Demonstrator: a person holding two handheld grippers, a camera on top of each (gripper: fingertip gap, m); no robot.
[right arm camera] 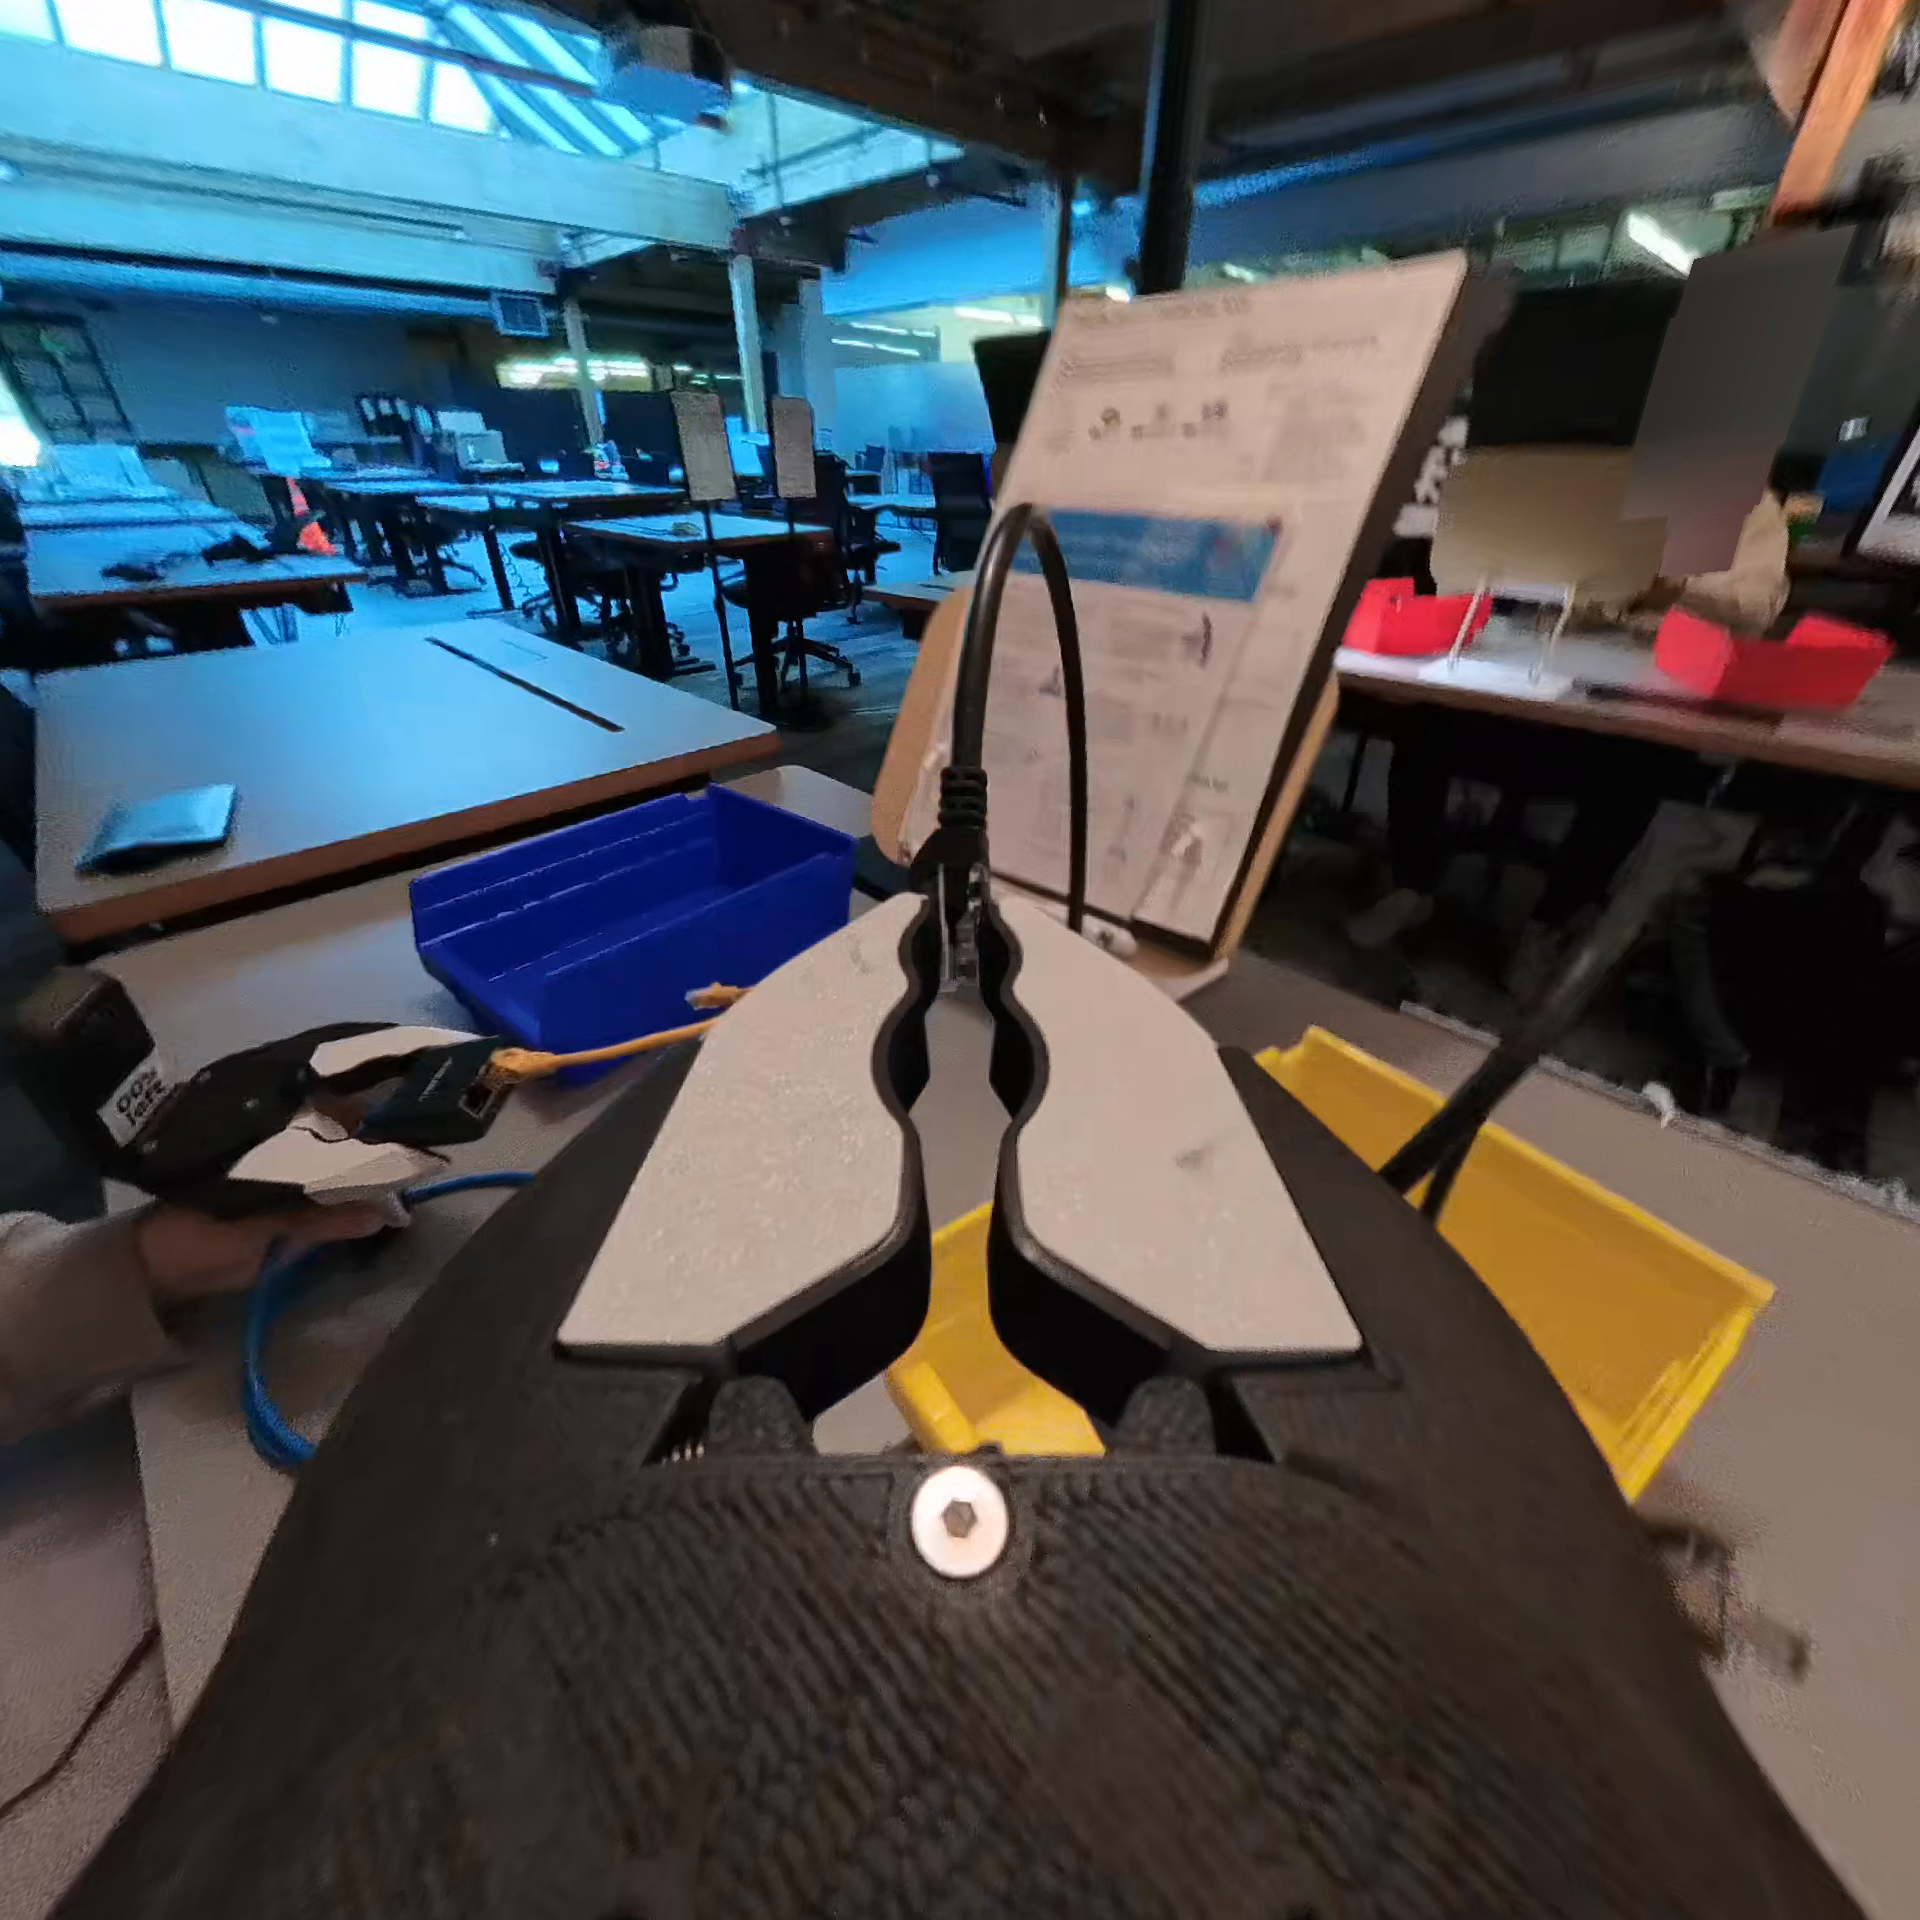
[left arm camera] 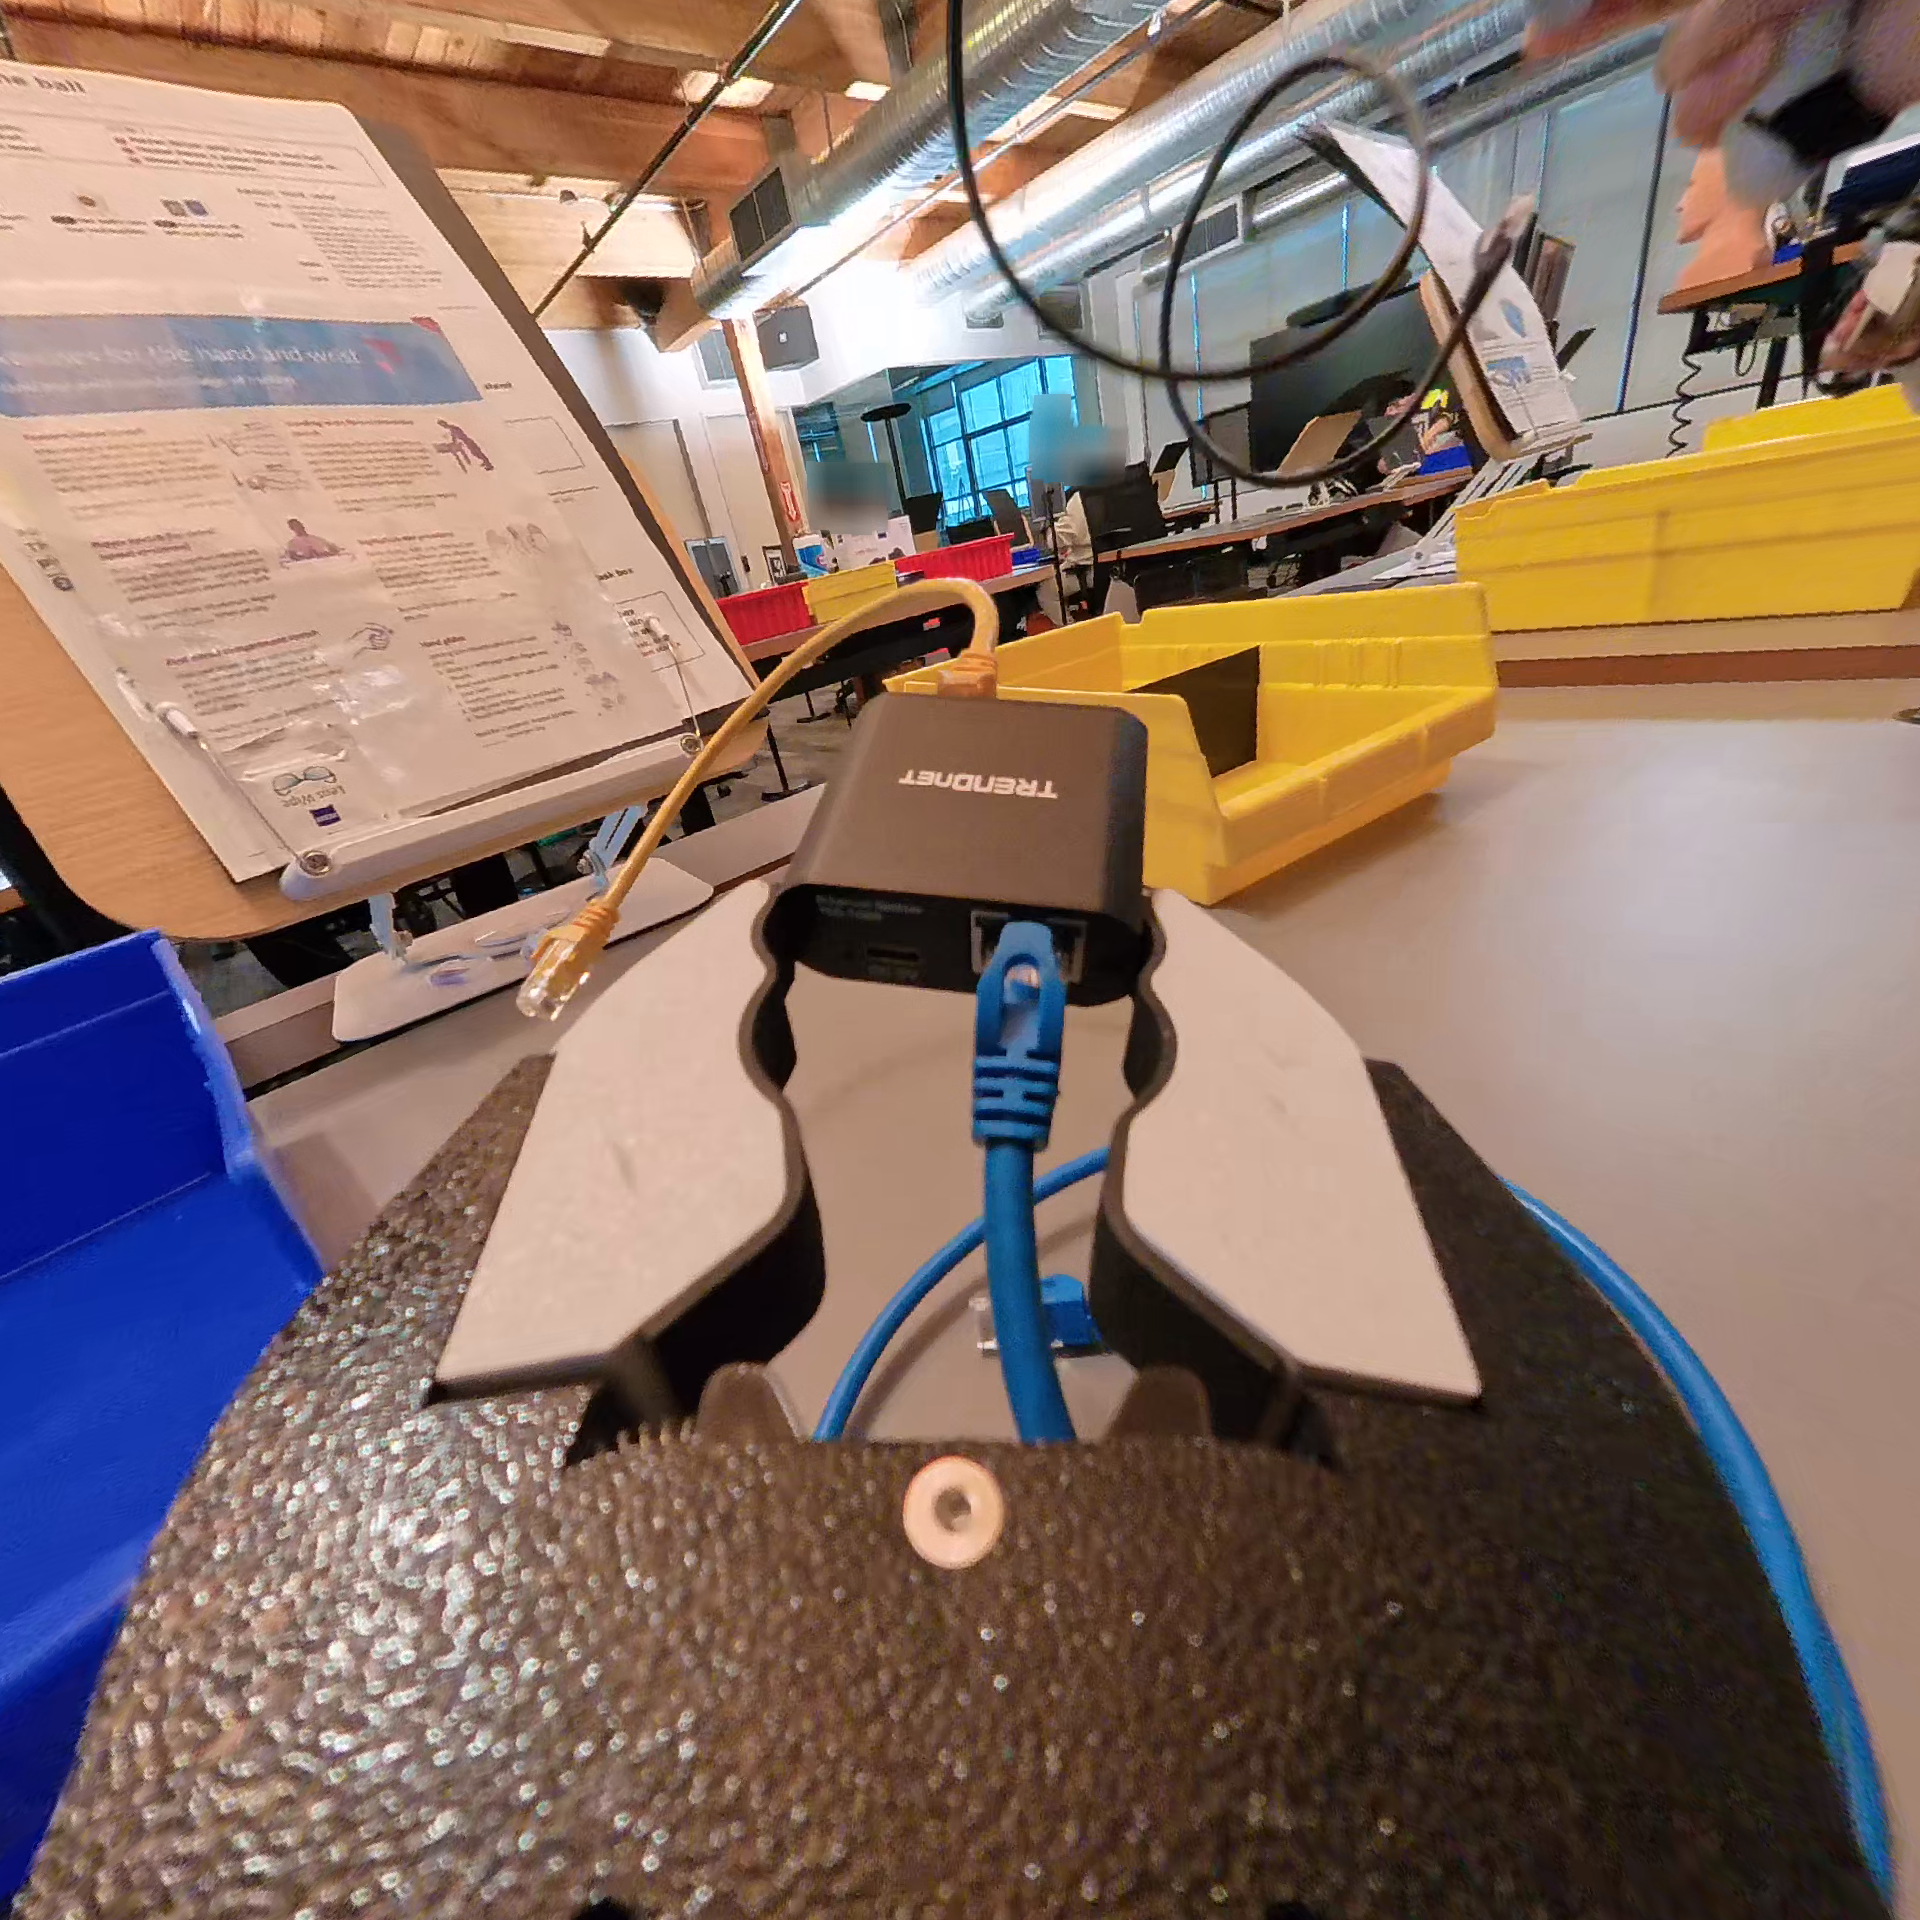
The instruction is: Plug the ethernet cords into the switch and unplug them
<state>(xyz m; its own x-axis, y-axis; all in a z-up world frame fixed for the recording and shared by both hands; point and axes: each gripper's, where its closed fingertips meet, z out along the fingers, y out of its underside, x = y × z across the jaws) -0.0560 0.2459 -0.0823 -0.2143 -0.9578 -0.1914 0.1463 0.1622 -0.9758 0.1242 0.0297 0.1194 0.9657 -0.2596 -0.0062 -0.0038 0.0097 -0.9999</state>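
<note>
A black switch [left arm camera: 966,821] sits between my left gripper's [left arm camera: 961,925] fingers, which are shut on its sides near the table. A blue cord [left arm camera: 1013,1039] is plugged into its near port. A yellow cord [left arm camera: 727,748] is plugged into its far side, with the free plug [left arm camera: 556,966] hanging loose. My right gripper [right arm camera: 961,925] is shut on the plug of a black cord [right arm camera: 1023,582], held up in the air; the cord loops overhead in the left wrist view [left arm camera: 1299,291]. The right wrist view shows the left gripper [right arm camera: 343,1122] and the switch [right arm camera: 436,1091] at lower left.
A yellow bin [left arm camera: 1299,748] stands just behind the switch and lies under my right gripper [right arm camera: 1558,1278]. A blue bin [right arm camera: 634,914] is to the left. A tilted document stand [left arm camera: 312,468] rises at the back left. More yellow bins [left arm camera: 1683,520] sit farther right. My right fingertips sit around 35 cm from my left ones.
</note>
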